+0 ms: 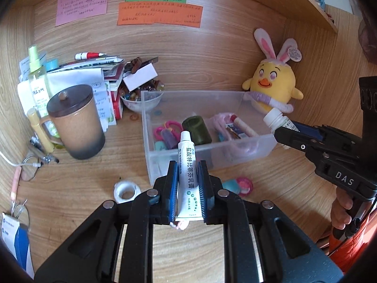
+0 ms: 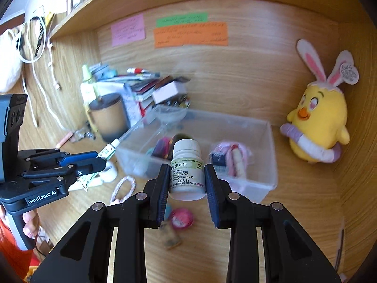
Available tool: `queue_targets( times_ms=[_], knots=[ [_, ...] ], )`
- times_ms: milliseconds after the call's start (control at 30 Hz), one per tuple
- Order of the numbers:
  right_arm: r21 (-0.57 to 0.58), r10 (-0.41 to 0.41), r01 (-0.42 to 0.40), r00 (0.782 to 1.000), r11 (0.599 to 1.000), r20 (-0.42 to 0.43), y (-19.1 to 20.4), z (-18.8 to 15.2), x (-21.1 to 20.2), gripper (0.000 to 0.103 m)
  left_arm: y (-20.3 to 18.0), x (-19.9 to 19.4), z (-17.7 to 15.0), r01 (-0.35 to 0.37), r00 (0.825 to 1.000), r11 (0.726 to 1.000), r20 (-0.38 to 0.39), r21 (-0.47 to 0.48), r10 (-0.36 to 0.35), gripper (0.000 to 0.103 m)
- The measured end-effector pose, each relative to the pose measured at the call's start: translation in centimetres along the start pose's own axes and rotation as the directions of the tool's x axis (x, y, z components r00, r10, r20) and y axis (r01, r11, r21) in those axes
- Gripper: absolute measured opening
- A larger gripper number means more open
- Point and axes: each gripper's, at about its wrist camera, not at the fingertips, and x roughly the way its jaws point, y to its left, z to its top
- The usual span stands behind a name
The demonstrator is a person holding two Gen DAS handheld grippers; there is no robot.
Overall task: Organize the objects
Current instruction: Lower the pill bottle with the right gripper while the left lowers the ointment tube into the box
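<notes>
My left gripper (image 1: 187, 167) is shut on a white ointment tube (image 1: 186, 165) and holds it above the desk, just in front of a clear plastic bin (image 1: 212, 151). My right gripper (image 2: 187, 169) is shut on a white pill bottle (image 2: 187, 172), held near the bin's (image 2: 264, 184) front edge; the bottle also shows at the right of the left wrist view (image 1: 276, 119). The bin holds a dark green roll (image 1: 196, 129), pink hair ties (image 1: 165, 129) and a pink bagged bundle (image 1: 231, 127). The left gripper with the tube shows in the right wrist view (image 2: 103, 158).
A brown lidded mug (image 1: 75, 122) stands at left by a spray bottle (image 1: 38, 87), papers and a bowl of beads (image 1: 141, 96). A yellow plush chick (image 1: 273, 82) sits at the back right. A tape roll (image 1: 126, 191) and a pink round case (image 1: 245, 186) lie before the bin.
</notes>
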Motion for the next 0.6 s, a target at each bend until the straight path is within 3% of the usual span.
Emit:
queue_targets(
  times_ms=[333, 600],
  knots=[
    [0.023, -0.044, 0.044, 0.999, 0.999, -0.028, -1.7, 2.1, 3.3, 0.027, 0.7, 3.4, 2.4, -0.014, 0.999, 1.000, -0.040, -0.004, 0.014, 0.016],
    [0.039, 0.001, 0.004, 0.992, 0.999, -0.125, -1.3, 2.5, 8.2, 0.027, 1.2, 5.8, 3.4, 0.008, 0.996, 1.000, -0.093, -0.012, -0.009, 0.016]
  ],
)
